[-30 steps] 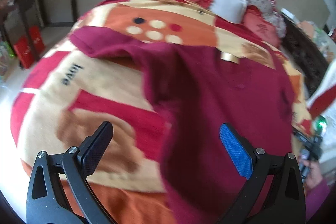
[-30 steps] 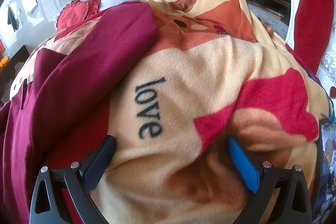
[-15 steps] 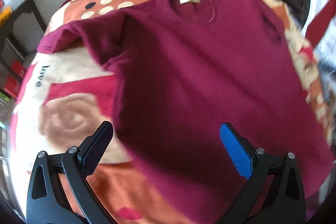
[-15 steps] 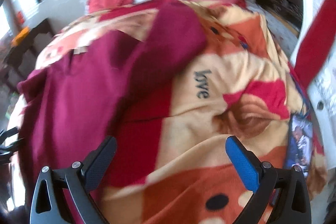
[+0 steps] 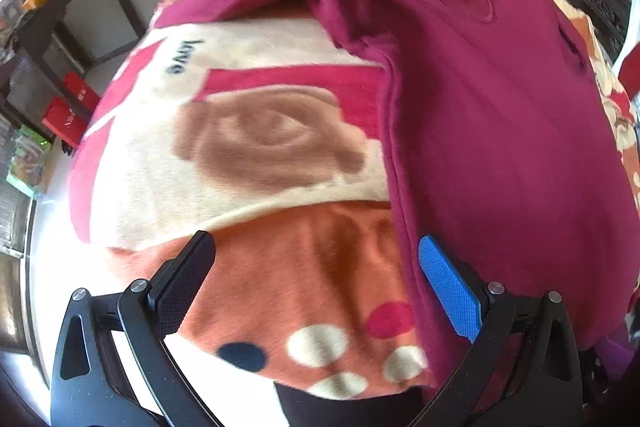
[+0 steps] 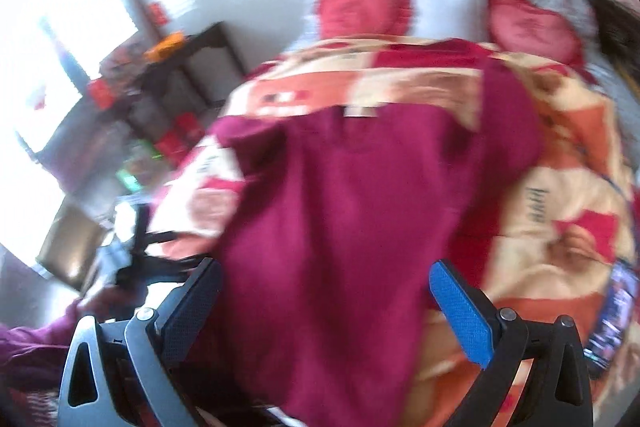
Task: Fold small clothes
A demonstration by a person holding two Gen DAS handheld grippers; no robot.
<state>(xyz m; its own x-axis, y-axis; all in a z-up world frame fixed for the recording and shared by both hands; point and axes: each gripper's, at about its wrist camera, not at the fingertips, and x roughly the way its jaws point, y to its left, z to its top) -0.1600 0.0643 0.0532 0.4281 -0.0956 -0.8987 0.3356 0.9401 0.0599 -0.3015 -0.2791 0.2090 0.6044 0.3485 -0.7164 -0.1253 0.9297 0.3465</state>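
Shirt (image 5: 500,147): dark red, spread flat on the blanket (image 5: 248,163), collar far from you; untouched, no fold made.
Left gripper (image 5: 316,283): your jaws wide, empty; swung within the last second to the shirt's left hem edge.
Right gripper (image 6: 324,303): wide, empty; now faces the shirt's middle. View blurred.

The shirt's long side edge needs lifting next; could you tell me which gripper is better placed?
Probably left. The left gripper is open, and the shirt edge runs down beside its blue finger. The right gripper faces the shirt's middle.
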